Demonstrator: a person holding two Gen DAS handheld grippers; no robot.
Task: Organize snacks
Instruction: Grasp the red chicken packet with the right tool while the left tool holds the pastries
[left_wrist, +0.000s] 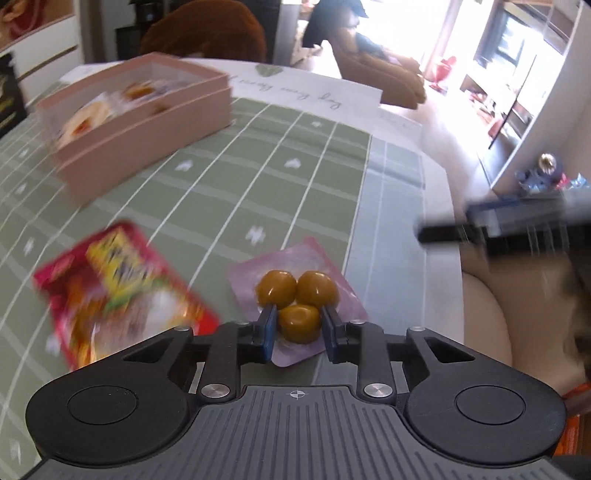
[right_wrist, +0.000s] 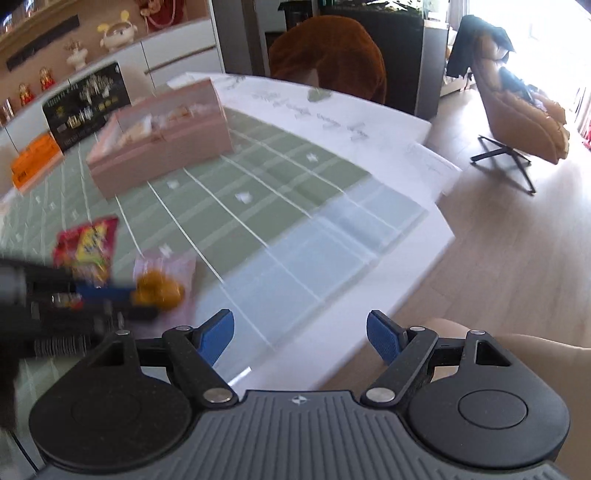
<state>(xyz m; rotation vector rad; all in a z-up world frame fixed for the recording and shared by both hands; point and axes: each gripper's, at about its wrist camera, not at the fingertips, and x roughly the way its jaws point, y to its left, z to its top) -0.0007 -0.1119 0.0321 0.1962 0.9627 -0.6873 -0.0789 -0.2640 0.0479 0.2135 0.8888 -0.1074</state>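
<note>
The left gripper (left_wrist: 298, 328) is clamped on a thin, glossy lilac pouch (left_wrist: 295, 266) that holds three round, amber-brown candies; its blue pads (left_wrist: 269, 334) press on either side of the nearest candy, at the pouch's near end. The pouch lies on the desk (left_wrist: 402, 177), which is spread with a sage-green cloth (left_wrist: 236, 177) crossed by white grid lines and small white motifs. Just to the pouch's left lies a crinkled red and yellow foil snack bag (left_wrist: 122, 288), smeared by motion blur. Farther back on the cloth stands a rectangular pink cardboard box (left_wrist: 140, 122), open at the top, with pale wrapped snacks inside. The right gripper (right_wrist: 300, 338) hangs released over the desk's white near edge, its ribbed blue pads (right_wrist: 384, 339) wide apart with nothing between them. In the right wrist view an orange carton (right_wrist: 35, 162) sits at the far left of the desk.
</note>
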